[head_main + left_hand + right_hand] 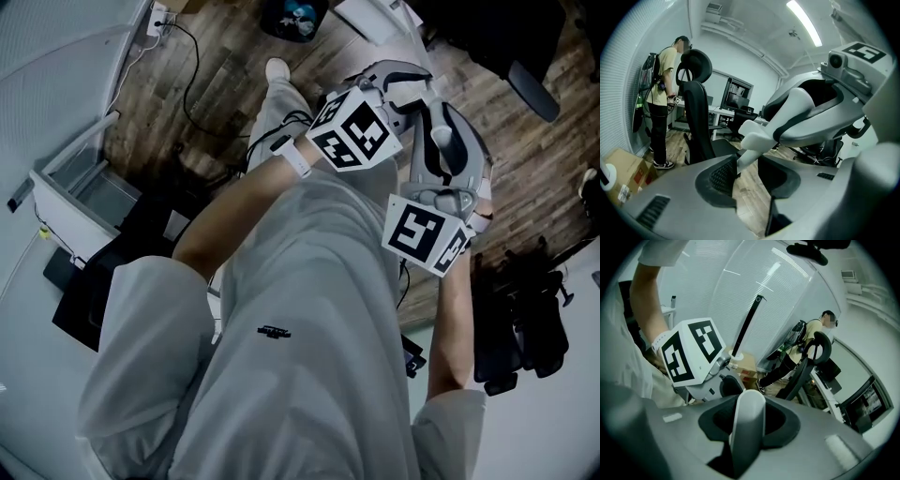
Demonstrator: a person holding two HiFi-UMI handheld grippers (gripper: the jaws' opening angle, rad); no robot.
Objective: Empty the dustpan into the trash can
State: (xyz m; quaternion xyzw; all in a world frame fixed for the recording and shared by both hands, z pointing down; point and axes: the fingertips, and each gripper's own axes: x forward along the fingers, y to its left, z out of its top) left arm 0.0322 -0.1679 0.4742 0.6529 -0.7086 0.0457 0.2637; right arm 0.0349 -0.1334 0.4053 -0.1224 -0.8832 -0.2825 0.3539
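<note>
The right gripper is clamped on a pale, rounded dustpan handle; the pan itself cannot be made out. The left gripper stands open, with the end of a white bar against its left pad. The trash can sits far off on the wooden floor.

Office: high-back swivel chair, desk, monitor, wood-plank floor.
</note>
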